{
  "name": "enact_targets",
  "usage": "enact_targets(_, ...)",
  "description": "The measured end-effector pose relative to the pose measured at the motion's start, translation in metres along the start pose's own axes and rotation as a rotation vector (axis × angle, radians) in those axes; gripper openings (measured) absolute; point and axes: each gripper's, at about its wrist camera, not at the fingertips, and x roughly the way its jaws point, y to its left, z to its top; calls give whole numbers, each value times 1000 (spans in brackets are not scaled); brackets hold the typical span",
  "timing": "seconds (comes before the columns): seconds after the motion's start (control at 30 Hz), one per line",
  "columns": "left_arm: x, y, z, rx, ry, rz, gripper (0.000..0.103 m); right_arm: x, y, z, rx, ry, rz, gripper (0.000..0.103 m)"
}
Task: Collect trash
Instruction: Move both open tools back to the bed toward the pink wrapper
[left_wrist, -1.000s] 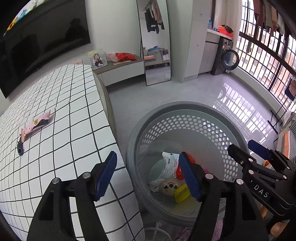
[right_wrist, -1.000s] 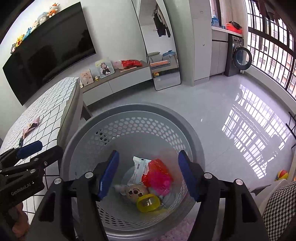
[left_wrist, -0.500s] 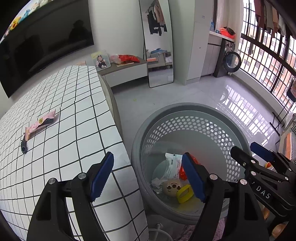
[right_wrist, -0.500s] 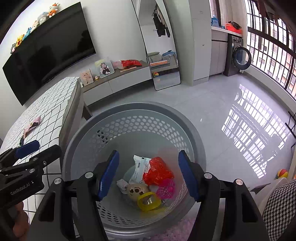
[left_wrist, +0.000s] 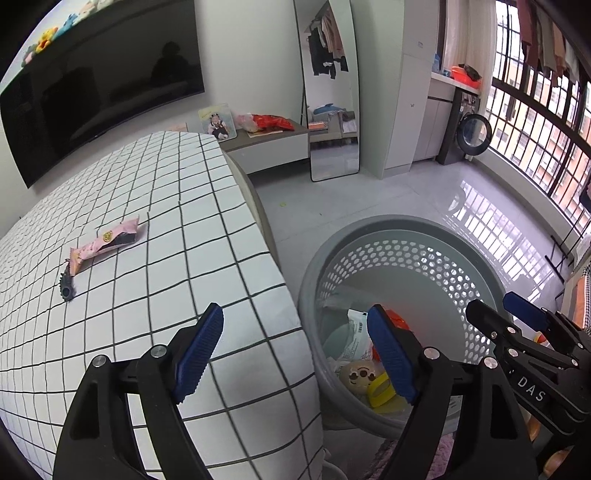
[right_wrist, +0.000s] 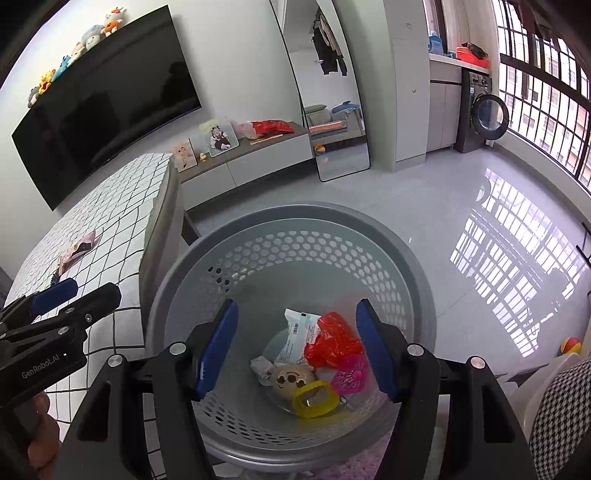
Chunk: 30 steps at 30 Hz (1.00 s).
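Note:
A grey perforated basket stands on the floor beside the table, also seen in the left wrist view as the basket. In it lie a white packet, a red bag, a pink piece, a round toy face and a yellow ring. My right gripper hangs open over the basket, nothing between its fingers. My left gripper straddles the table's corner and the basket rim, its jaws opening and empty. A pink wrapper and a small black toothed piece lie on the checked tablecloth.
A wall television, a low cabinet with photos and bags, a standing mirror and a washing machine line the far side. Glossy floor spreads right of the basket, with a ball near a houndstooth seat.
My left gripper has shifted left toward the table, so more tablecloth shows, and its jaws stand wider. The right gripper has kept still over the basket.

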Motion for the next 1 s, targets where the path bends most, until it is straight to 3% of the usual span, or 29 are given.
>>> enact_targets(0.5, -20, 75, 2, -79, -35, 87, 80, 11, 76, 19, -122, -4, 93, 64)
enact_targets(0.8, -27, 139, -9, -161, -28, 172, 80, 36, 143, 36, -241, 41, 225, 64)
enact_targets(1.0, -27, 186, -17, -235, -18, 232, 80, 53, 197, 45, -376, 56, 257, 64)
